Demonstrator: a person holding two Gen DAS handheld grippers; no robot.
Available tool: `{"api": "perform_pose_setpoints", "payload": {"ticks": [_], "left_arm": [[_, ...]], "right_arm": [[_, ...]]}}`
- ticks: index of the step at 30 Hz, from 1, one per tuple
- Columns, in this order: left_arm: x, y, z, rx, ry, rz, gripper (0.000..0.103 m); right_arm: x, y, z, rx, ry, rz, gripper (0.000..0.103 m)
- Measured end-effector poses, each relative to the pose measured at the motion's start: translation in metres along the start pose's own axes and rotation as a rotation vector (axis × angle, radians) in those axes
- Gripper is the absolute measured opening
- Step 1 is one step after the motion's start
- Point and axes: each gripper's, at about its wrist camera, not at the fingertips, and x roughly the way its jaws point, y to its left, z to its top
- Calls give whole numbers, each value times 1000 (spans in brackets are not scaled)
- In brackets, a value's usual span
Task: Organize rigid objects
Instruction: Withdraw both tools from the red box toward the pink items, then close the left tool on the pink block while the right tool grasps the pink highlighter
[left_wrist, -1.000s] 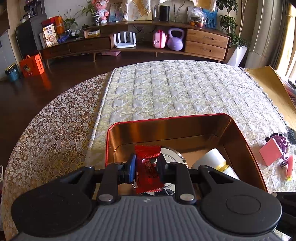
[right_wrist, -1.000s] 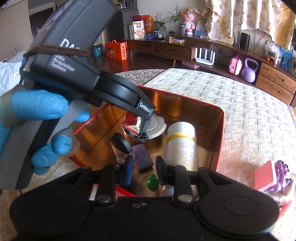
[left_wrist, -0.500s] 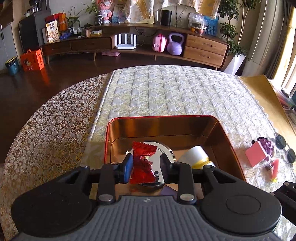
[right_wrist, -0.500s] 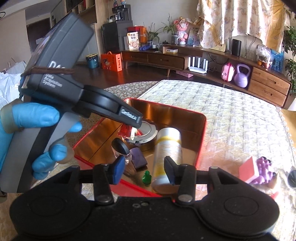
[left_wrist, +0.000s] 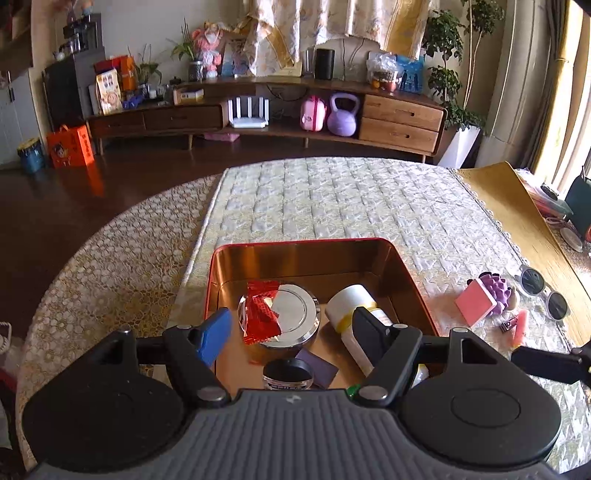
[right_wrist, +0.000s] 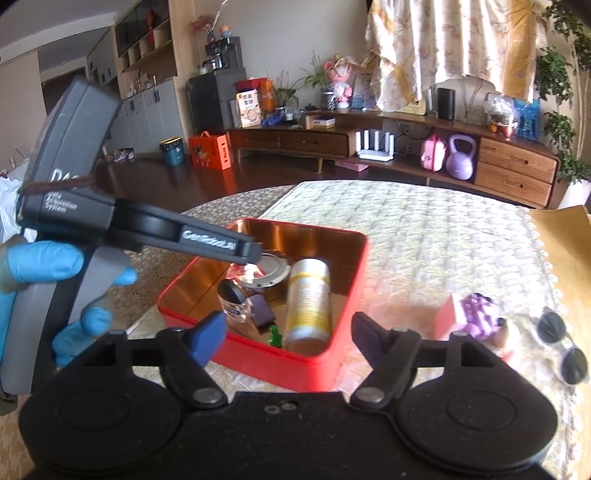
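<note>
A red tin box (left_wrist: 258, 248) (right_wrist: 332, 358) with a copper inside sits on the table. In it lie a round silver tin (left_wrist: 291, 314), a white bottle with a yellow band (left_wrist: 351, 306) (right_wrist: 308, 299), a small black-capped jar (left_wrist: 288, 373) (right_wrist: 231, 295) and a purple card (left_wrist: 317, 367). A red candy wrapper (left_wrist: 260, 312) rests on the silver tin. My left gripper (left_wrist: 291, 336) is open above the box, apart from the candy. My right gripper (right_wrist: 288, 334) is open and empty in front of the box.
To the right of the box on the quilted cloth lie a pink block (left_wrist: 476, 301) (right_wrist: 445, 314), a purple spiky ball (left_wrist: 496, 288) (right_wrist: 476, 314), white sunglasses (left_wrist: 543, 291) (right_wrist: 565, 349) and a small red item (left_wrist: 519, 326). The left gripper's body (right_wrist: 110, 218) fills the left of the right wrist view.
My left gripper has opened and let go of the red candy, which now lies on the silver tin. Both grippers have drawn back and up from the box. The right gripper opened wider.
</note>
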Motion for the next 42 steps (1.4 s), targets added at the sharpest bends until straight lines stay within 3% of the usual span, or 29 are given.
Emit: {"api": "perform_pose_setpoints", "payload": {"ticks": [10, 13, 20, 25, 30, 38, 42], "left_arm": [[-28, -40, -11, 24, -33, -102, 72], [-33, -53, -13, 29, -36, -125, 82], [-31, -84, -18, 39, -15, -170, 82], [-14, -101, -21, 18, 57, -238, 83], [2, -125, -22, 70, 84, -227, 83], [34, -136, -9, 12, 117, -199, 83], [51, -149, -2, 46, 114, -168, 83]], "right_arm": [[-37, -32, -17, 39, -37, -68, 97], [-43, -40, -22, 62, -46, -85, 102], [-53, -70, -38, 121, -52, -126, 102], [-54, -87, -50, 142, -46, -158, 102], [-50, -99, -60, 142, -25, -173, 102], [-32, -118, -64, 120, 2, -187, 98], [-19, -126, -63, 119, 9, -187, 94]]}}
